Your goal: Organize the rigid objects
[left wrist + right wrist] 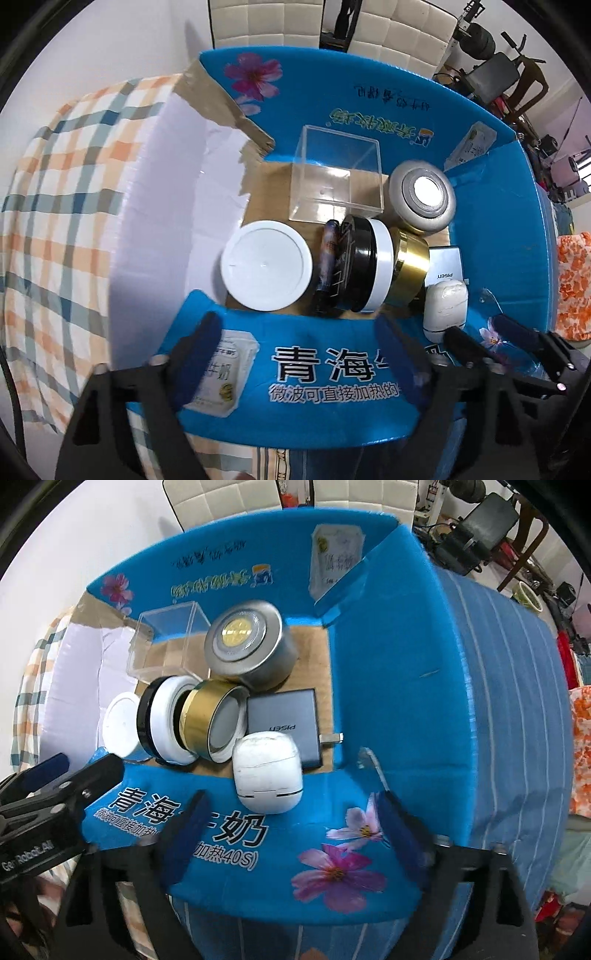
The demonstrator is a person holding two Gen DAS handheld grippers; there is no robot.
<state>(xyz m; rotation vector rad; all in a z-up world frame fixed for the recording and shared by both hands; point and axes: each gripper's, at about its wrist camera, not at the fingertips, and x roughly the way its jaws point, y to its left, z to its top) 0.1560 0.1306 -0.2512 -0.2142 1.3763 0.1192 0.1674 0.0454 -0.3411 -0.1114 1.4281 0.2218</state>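
An open blue cardboard box (491, 236) (388, 686) holds several rigid objects: a clear acrylic cube (338, 173) (166, 642), a grey round tin (423, 201) (251, 646), a white lidded jar (266, 265) (120, 725), a black, white and gold jar lying on its side (380, 266) (192, 720), a grey PISEN charger (445, 264) (286, 720) and a white earbud case (445, 308) (267, 775). My left gripper (299, 362) is open and empty over the near flap. My right gripper (291, 834) is open and empty over the same flap, beside the left one (55, 775).
The box stands on a checked cloth (55, 206) to the left and a blue striped cloth (509, 701) to the right. White padded panels (266, 22) stand behind. Furniture and clutter (495, 70) fill the far right.
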